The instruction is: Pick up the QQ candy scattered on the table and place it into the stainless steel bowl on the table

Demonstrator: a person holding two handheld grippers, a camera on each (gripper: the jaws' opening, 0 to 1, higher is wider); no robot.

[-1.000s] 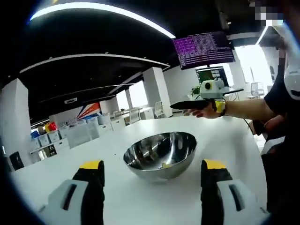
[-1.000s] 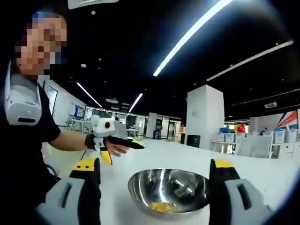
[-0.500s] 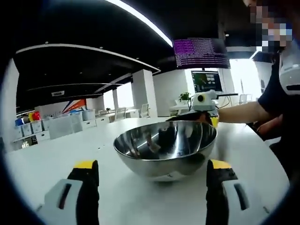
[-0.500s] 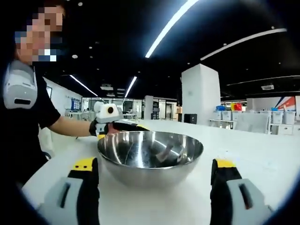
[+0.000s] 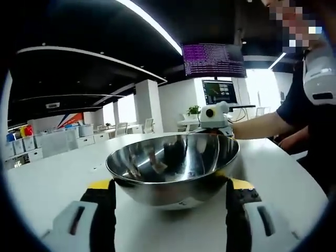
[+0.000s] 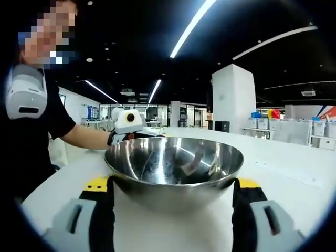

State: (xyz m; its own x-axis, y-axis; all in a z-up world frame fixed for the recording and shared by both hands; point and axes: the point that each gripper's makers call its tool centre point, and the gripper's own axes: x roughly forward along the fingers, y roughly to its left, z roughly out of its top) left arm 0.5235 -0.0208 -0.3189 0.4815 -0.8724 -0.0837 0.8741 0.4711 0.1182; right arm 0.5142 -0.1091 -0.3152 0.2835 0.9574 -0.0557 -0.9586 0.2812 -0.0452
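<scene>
You face an open office: white pillar (image 5: 148, 105) at eleven o'clock, wall monitor (image 5: 214, 60) at one, ceiling light strips (image 6: 190, 27) overhead.

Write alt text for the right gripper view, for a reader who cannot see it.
A steel bowl sits on a white table, close between the open right tongs. Behind it on the left, a person's arm reaches over the table with the other tongs; an office stretches beyond.

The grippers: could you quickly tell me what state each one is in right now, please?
Left gripper: open, jaws either side of the stainless steel bowl, holding nothing.
Right gripper: open, jaws flanking the same bowl, holding nothing.
</scene>
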